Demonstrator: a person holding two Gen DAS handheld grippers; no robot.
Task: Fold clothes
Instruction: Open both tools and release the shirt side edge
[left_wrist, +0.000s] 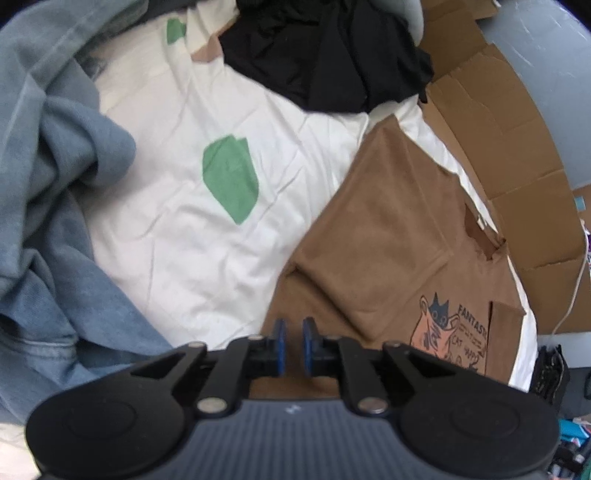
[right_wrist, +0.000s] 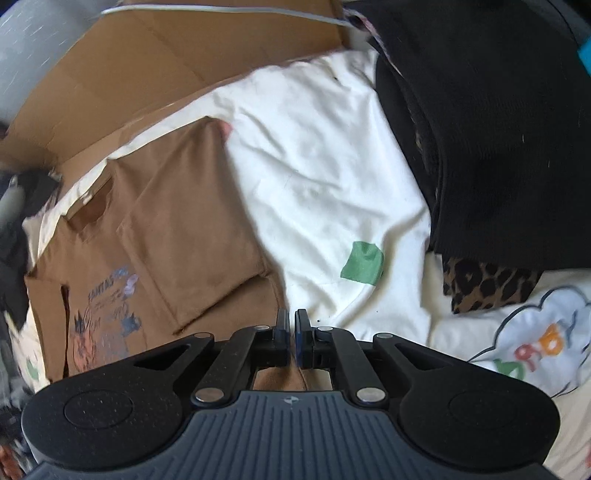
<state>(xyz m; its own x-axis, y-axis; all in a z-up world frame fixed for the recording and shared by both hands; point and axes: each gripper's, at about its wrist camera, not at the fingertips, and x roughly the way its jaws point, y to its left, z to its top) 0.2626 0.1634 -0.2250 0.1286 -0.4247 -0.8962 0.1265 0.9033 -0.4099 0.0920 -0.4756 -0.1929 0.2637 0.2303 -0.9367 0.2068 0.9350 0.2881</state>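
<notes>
Brown t-shirt (left_wrist: 399, 236) laid part-folded at frame right; left gripper (left_wrist: 293, 334) slightly parted, empty; right gripper (right_wrist: 291, 328) clenched, empty.

White sheet (left_wrist: 177, 236) with green patches (left_wrist: 231, 179), flattened cardboard (left_wrist: 491, 110) alongside

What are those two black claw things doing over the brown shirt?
A person is folding clothes with a handheld gripper in each hand. The brown T-shirt lies on the white sheet, one side already folded over. The left gripper has its jaws slightly apart, holding nothing. The right gripper has its jaws shut and empty, right above the shirt's edge. More clothes wait around it.
</notes>
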